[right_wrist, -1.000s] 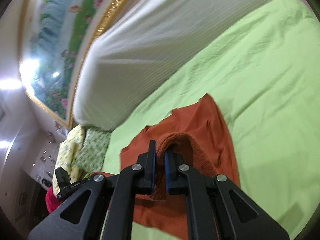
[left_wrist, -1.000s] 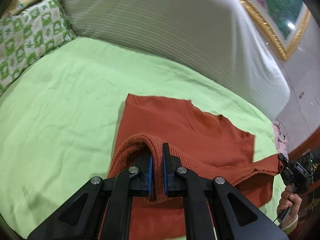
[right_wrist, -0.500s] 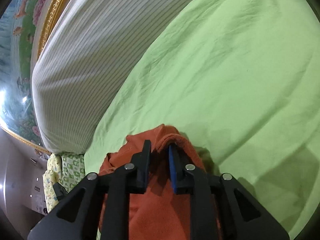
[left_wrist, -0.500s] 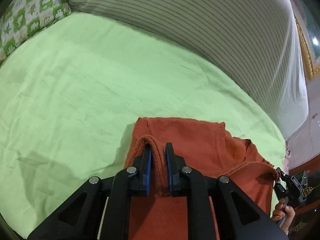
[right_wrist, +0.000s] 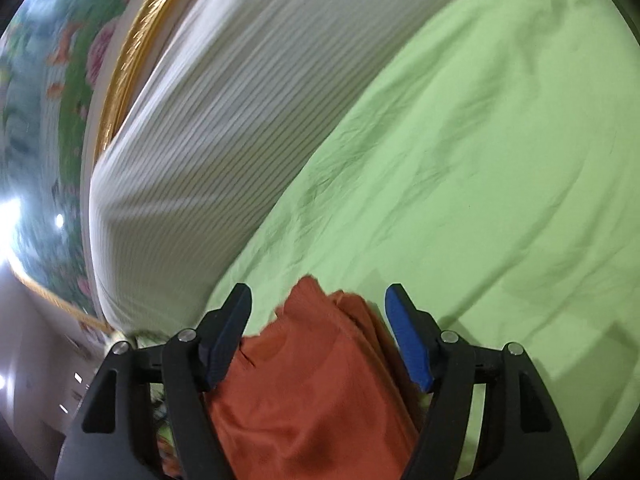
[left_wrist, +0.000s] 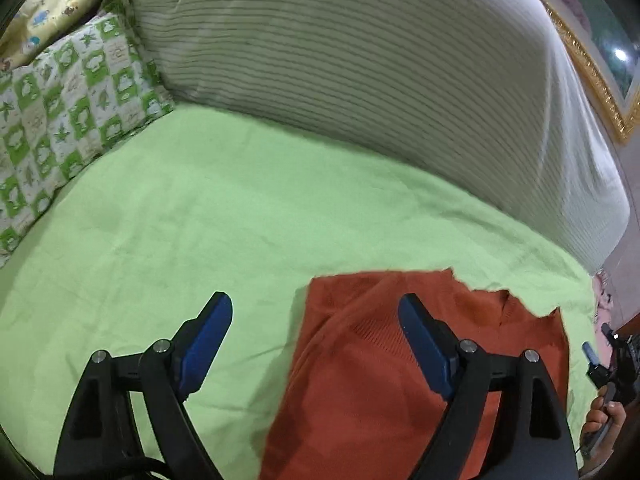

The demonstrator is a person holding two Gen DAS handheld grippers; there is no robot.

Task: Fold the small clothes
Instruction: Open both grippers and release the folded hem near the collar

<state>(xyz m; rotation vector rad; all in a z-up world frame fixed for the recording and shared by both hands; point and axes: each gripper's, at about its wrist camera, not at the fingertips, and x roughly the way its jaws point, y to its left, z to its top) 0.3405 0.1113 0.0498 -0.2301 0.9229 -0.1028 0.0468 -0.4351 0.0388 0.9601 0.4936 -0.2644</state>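
Both grippers spread wide, nothing held. Left gripper (left_wrist: pixel 316 340) hangs over the near-left edge of the rust sweater (left_wrist: pixel 400 360), w/ most of the garment to its right; right gripper (right_wrist: pixel 316 332) sits straight over the far-right corner (right_wrist: pixel 308 360). Sweater lies flat on the green sheet (left_wrist: pixel 200 220), near side of the bed, short of the striped bolster (left_wrist: pixel 360 60). Long axis looks near-to-far in left view, far edge ragged. I judge the left gripper better placed to pinch that left edge.
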